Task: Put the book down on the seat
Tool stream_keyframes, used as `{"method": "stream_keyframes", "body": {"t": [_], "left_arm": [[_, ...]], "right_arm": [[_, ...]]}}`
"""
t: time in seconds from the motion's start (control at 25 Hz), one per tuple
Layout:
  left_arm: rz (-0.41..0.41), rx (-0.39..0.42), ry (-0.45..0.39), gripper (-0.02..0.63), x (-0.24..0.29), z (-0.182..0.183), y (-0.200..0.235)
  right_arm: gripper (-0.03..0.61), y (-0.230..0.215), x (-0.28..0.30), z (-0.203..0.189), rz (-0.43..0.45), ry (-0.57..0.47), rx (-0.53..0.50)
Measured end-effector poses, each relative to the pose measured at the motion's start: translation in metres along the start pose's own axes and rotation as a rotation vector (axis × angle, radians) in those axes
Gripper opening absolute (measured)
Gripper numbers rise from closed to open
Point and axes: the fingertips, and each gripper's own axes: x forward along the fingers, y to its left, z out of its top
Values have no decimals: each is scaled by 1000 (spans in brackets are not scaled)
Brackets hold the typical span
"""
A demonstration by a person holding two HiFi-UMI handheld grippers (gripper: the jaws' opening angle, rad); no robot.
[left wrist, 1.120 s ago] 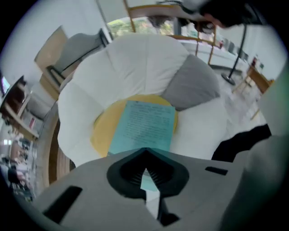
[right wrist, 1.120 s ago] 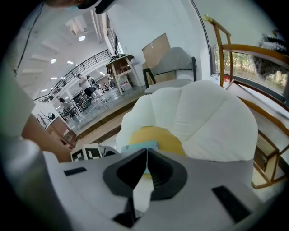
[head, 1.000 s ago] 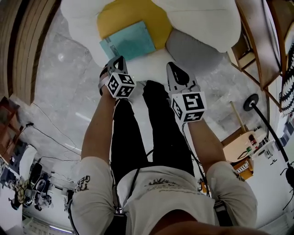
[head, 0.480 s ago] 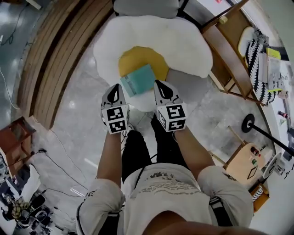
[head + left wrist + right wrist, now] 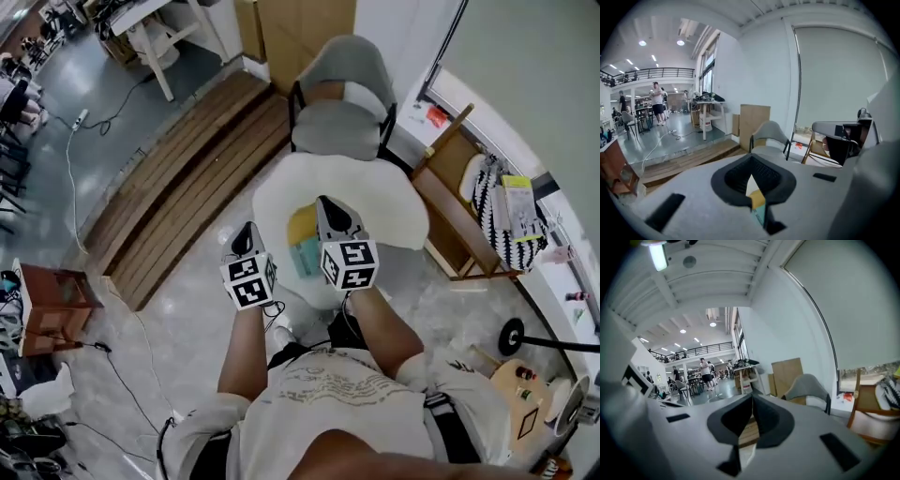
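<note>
The teal book [image 5: 306, 255] lies flat on the yellow cushion [image 5: 302, 225] of the white egg-shaped seat [image 5: 384, 202], with nothing holding it. In the head view my left gripper [image 5: 242, 232] hovers just left of the book, and my right gripper [image 5: 328, 202] is above it on the right. Both have their jaws together and empty. In the left gripper view the left gripper [image 5: 751, 169] points level across the room, with a sliver of yellow cushion [image 5: 757, 199] and book [image 5: 761, 214] showing beneath its jaws. The right gripper [image 5: 752, 405] also points level, jaws meeting at the tip.
A grey chair [image 5: 339, 112] stands behind the seat. A slatted wooden platform [image 5: 183, 202] runs at the left, a wooden rack [image 5: 459, 220] with a striped bag is at the right, and a small brown table [image 5: 52, 300] is at far left. Cables cross the floor. People stand far off [image 5: 657, 101].
The view has pulled up and back from the seat. Both grippers have lifted away from the book and now point level. The book stays on the yellow cushion.
</note>
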Motion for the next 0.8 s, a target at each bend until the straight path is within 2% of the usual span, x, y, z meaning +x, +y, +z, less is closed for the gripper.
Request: {"method": "stream_keyframes", "body": {"t": [0.2, 0.32, 0.44, 0.6, 0.8], "left_arm": [[32, -9, -108, 17, -43, 62, 12], [24, 23, -202, 17, -70, 109, 12], [46, 68, -308, 17, -98, 147, 16], [72, 91, -346, 17, -110, 161, 24], [83, 124, -330, 17, -110, 152, 27]], "right_arm": [[28, 40, -12, 65, 61, -84, -38], [28, 59, -18, 109, 93, -172, -30], [27, 80, -24, 138, 136, -216, -96], [26, 101, -28, 143, 188, -205, -148], [26, 107, -26, 126, 166, -171, -147]]}}
